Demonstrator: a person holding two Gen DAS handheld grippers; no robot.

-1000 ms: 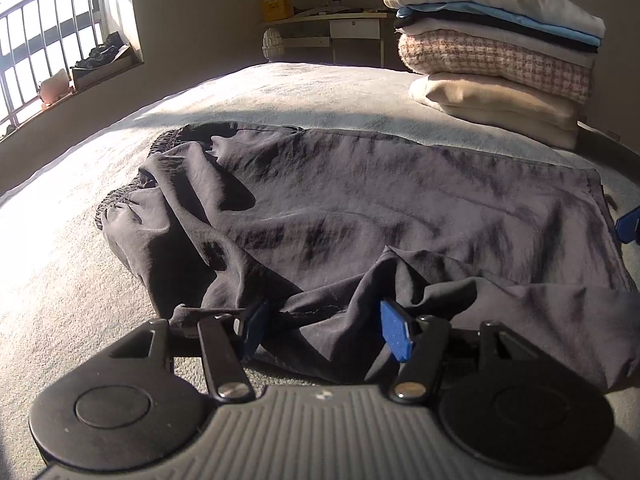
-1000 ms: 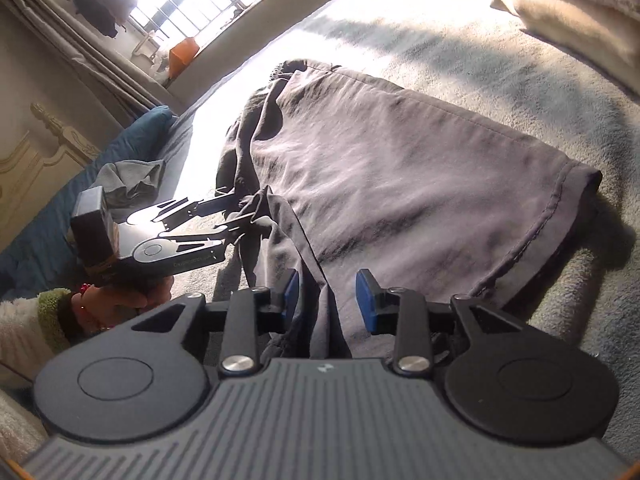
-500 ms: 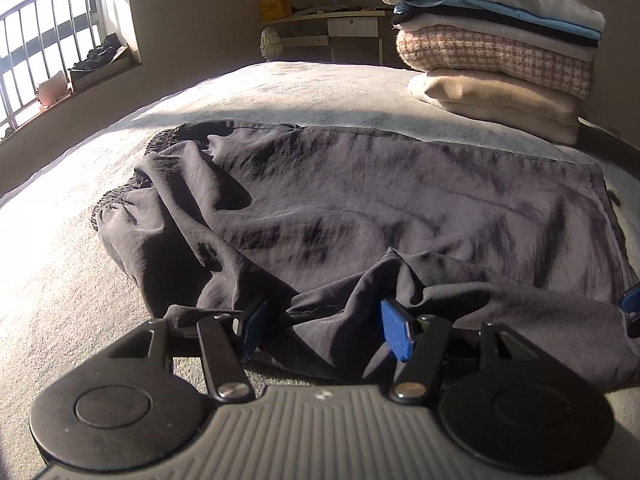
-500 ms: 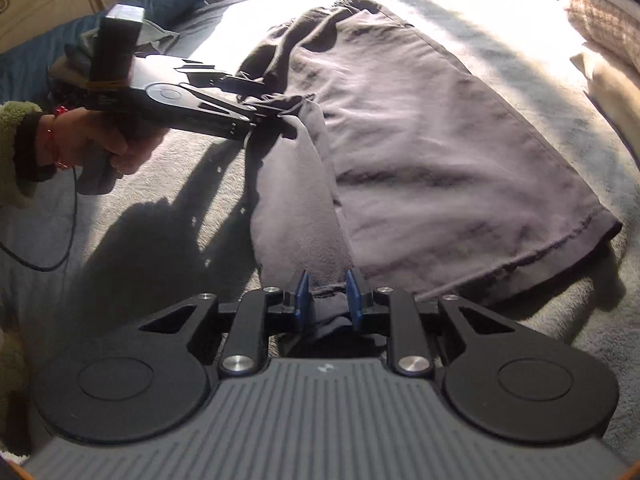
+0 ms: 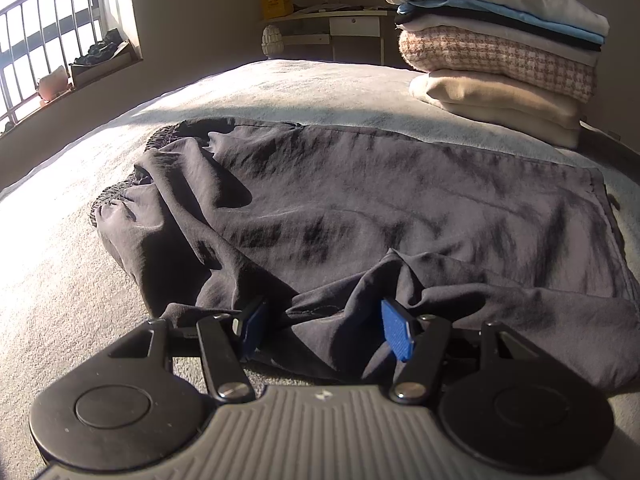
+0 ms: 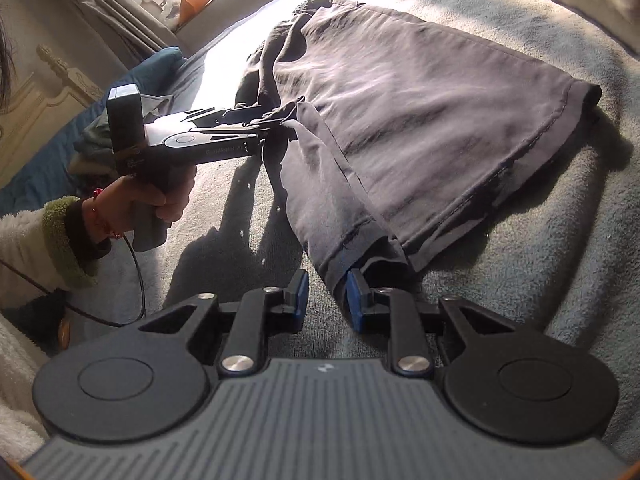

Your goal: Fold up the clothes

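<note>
Dark trousers [image 6: 420, 120] lie half-folded on the bed [image 5: 320, 88]: your left gripper [image 5: 326, 322] straddles bunched cloth, jaws wide; your right gripper [image 6: 326, 296], jaws narrow, touches the hem, so clamp both before lifting.

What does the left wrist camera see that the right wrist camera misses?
Only the left wrist view shows the whole stack of folded clothes, a desk and a railed window. Only the right wrist view shows a hand holding the left tool at the fabric's edge, and a blue cushion. Both show the dark garment lying on the grey bed cover.
</note>
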